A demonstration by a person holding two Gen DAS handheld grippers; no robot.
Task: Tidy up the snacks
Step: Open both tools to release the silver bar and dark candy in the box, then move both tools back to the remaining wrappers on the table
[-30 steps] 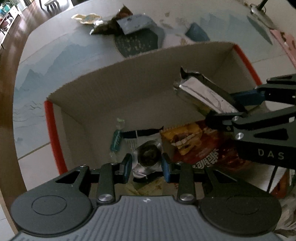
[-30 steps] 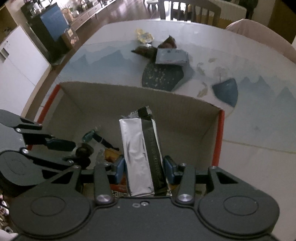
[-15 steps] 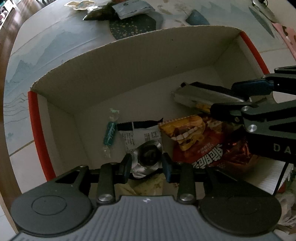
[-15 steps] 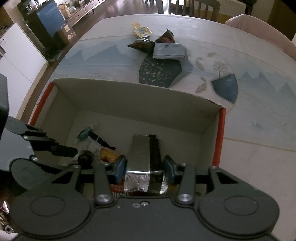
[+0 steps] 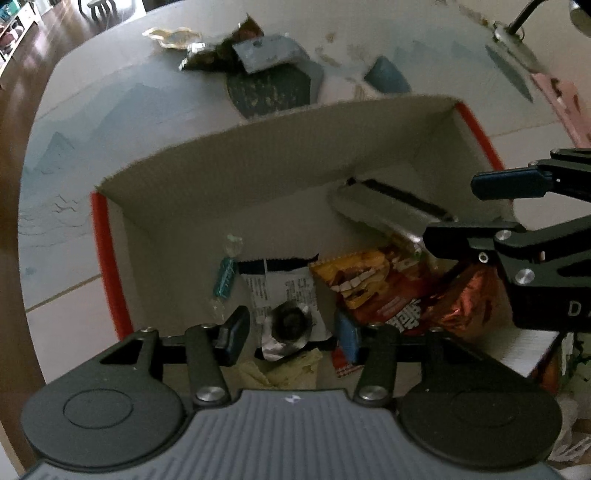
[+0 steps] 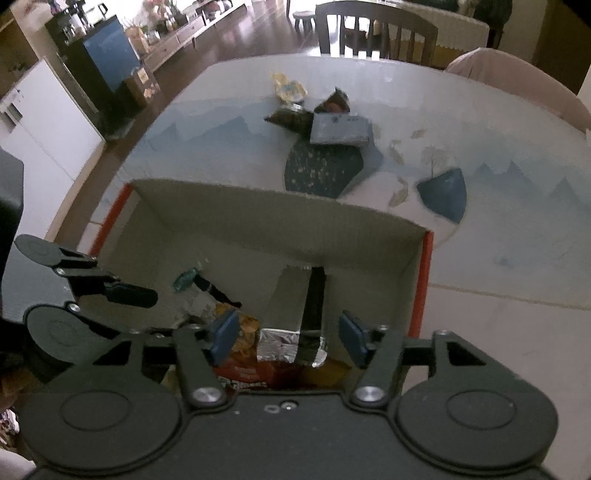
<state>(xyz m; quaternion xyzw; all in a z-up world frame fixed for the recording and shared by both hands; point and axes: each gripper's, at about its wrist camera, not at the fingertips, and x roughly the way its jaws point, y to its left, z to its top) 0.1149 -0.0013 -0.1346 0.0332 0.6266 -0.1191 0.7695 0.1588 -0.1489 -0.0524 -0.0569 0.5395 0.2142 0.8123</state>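
Both claws have just been opening: the left claw [image 5: 291, 334] has released a foil-wrapped round sweet [image 5: 286, 328], the right claw [image 6: 288, 336] a silver foil packet [image 6: 295, 314], into the red-edged cardboard box [image 6: 280, 218]; several wrapped snacks [image 6: 317, 114] wait on the bench [image 6: 498, 332].

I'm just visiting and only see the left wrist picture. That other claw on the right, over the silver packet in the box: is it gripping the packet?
Observer: No. In the right wrist view the right gripper has its blue pads clear of the silver packet on both sides. Its jaws have just been opening, and the packet lies in the box.
Operator: What's past the far end of the table?
Observer: A dark wooden chair stands at the far edge.
Operator: And off to the left of the table?
Observer: A white cabinet stands on the floor there.
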